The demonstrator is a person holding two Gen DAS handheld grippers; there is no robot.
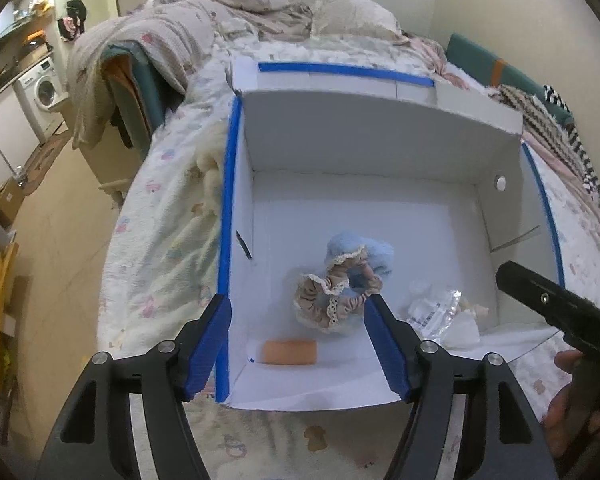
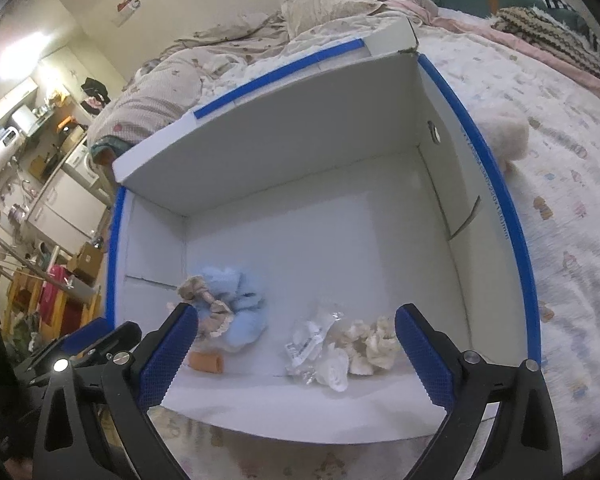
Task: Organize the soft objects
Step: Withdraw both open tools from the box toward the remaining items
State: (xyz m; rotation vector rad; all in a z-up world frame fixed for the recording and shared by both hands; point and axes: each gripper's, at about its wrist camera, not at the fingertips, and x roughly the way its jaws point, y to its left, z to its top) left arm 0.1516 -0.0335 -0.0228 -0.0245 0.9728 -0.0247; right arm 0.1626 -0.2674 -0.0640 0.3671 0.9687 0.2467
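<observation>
Right wrist view: both grippers, right gripper (image 2: pixel 296 344) and left gripper (image 1: pixel 300 344), wide open, empty; scrunchies (image 2: pixel 224 308), packet (image 2: pixel 320 344) ahead, boxed in box (image 2: pixel 380 216); plush (image 2: pixel 508 136) beyond-right, seemingly left.

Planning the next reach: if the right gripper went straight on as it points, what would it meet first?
Probably the crinkled plastic bag beside the cream scrunchie in the white box; depth is unclear. The right gripper is open.

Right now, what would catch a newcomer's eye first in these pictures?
A big white box with blue-taped edges sits open on the bed. Inside, near its front wall, lie a blue fluffy piece with a beige lace-trimmed scrunchie on it, a small orange roll and a crinkly clear packet. Both hand-held grippers, left and right, are open, empty.
</observation>
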